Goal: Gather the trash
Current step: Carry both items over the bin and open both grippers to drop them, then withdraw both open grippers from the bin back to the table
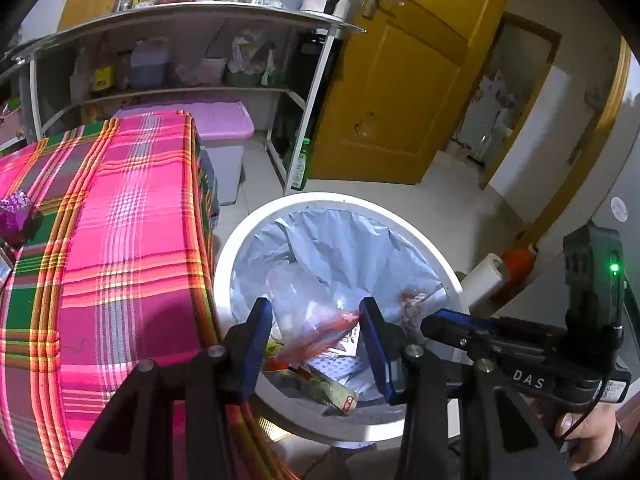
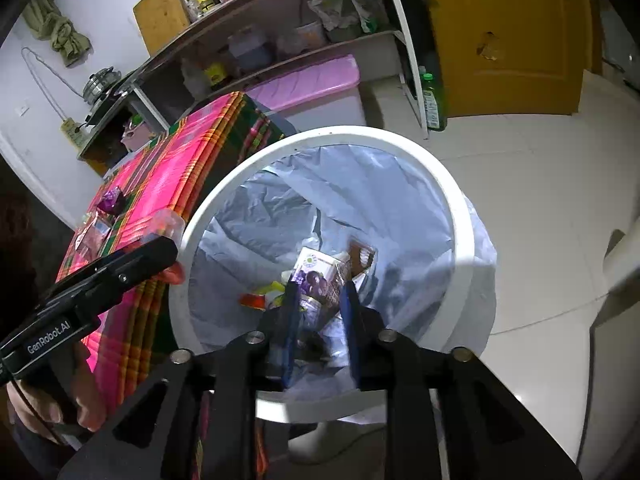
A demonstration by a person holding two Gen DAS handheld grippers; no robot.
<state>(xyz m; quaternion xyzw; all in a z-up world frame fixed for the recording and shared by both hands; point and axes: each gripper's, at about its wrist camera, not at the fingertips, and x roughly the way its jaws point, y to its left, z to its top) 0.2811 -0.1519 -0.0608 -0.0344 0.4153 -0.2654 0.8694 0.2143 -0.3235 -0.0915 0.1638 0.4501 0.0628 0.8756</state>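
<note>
- The white trash bin [image 2: 460, 220] stands on the floor just beside the table with the pink plaid cloth [image 1: 132, 240], and both grippers are above its opening.
- The left gripper [image 1: 316, 320] has its jaws apart. A clear plastic bag with red marks [image 1: 312, 316] shows between the fingers, but it seems to lie loose over the bin and not pinched (I cannot tell if it touches a finger).
- The right gripper [image 2: 320, 312] points down into the bin. Its jaws stand a little apart, and I see nothing pressed between them; a purple and white carton [image 2: 316, 272] lies in the bin beyond the tips.
- Inside the grey liner [image 2: 260, 208] there are already wrappers, so part of the task looks done.
- More trash waits on the table: a crumpled purple wrapper [image 1: 16, 216] near the far edge and, in the right wrist view, a flat clear packet [image 2: 94, 234] beside it.
- My judgement on handling: the purple wrapper is light, soft and crushes easily, so a pinch on its raised crumpled top should hold it.
- The flat packet is probably thin and slippery; it is better to take it at one lifted edge or corner, because flat film on cloth gives little for the fingers to catch.
</note>
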